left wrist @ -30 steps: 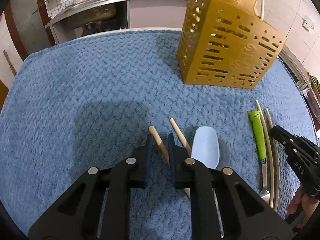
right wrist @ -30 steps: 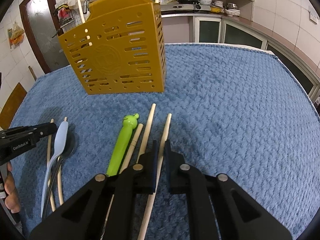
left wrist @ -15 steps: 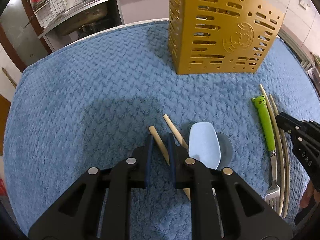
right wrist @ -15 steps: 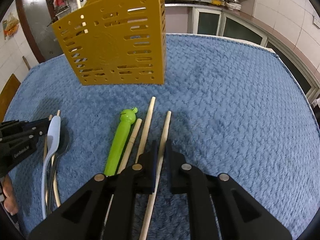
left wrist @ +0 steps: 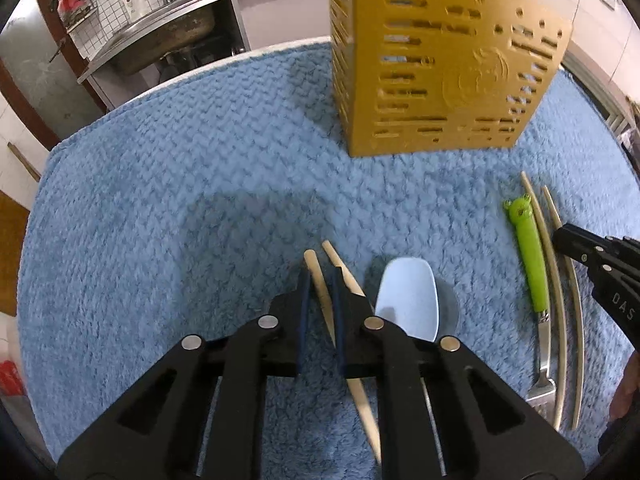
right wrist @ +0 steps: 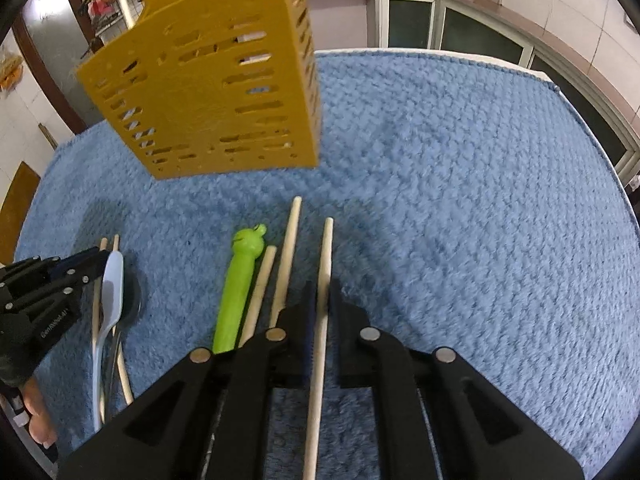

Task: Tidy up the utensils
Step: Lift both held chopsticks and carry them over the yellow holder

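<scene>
In the left wrist view my left gripper points down at the blue mat, its jaws closing on a wooden chopstick held between the pads. A second chopstick runs under its right finger, beside a light blue spoon. My right gripper is shut on another wooden chopstick. To its left lie two more chopsticks and a green frog-handled fork. The yellow slotted utensil holder stands behind them, with sticks poking out of its top.
A blue knitted mat covers the table. In the right wrist view the left gripper sits at the left edge, over the spoon. A kitchen sink counter stands beyond the table's far edge.
Both views have tilted, and the yellow holder looks larger and nearer. The left jaws have narrowed onto the chopstick. The utensils on the mat lie where they did.
</scene>
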Motion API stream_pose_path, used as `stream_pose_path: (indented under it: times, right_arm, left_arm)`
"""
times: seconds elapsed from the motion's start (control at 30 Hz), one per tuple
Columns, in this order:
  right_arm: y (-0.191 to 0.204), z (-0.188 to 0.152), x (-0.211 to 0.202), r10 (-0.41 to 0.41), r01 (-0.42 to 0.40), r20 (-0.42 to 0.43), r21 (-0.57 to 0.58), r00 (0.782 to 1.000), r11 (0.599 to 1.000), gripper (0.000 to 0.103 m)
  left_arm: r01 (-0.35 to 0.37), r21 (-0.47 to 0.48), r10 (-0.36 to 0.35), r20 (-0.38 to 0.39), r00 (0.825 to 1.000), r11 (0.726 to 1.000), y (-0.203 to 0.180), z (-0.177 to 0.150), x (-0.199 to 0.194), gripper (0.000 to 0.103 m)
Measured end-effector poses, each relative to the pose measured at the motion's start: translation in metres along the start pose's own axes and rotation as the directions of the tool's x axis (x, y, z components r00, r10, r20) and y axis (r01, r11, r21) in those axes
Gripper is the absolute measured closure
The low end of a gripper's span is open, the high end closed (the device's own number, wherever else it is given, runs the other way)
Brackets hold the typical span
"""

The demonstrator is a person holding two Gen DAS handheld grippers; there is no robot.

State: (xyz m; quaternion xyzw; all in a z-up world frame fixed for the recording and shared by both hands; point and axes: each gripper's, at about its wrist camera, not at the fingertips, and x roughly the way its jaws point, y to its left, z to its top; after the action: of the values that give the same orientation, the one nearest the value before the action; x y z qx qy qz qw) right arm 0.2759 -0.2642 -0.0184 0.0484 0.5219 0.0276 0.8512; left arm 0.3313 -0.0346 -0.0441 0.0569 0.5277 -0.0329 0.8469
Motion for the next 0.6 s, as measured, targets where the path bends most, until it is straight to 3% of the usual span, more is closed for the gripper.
stream_pose_path:
  times: [0.2,0.37,0.47,0.6]
  right_arm:
    - [-0.01,0.001,-0.022,0.043,-0.044,0.076,0.018,0.996,0.999,0.097]
    - [-0.011,0.005,-0.046,0.071,-0.075,0.157,0.02,0.985,0.997,0.097]
    - [-0.013,0.011,-0.061,0.094,-0.102,0.237,0.022,0.967,0.995,0.097]
    - [-0.012,0.018,-0.078,0.12,-0.134,0.35,0.015,0.929,0.991,0.097]
  left_arm:
    - [0.024,-0.025,-0.022,0.063,0.998,0.999,0.01,0.002,-0.026,0.095]
    - [0.033,-0.025,-0.029,0.164,0.986,0.999,0.011,0.005,-0.06,0.098]
    - [0.034,-0.018,-0.028,0.25,0.968,0.999,0.008,0.01,-0.083,0.098]
    - [0.07,-0.025,-0.055,0.38,0.923,0.997,0.007,0.016,-0.111,0.098]
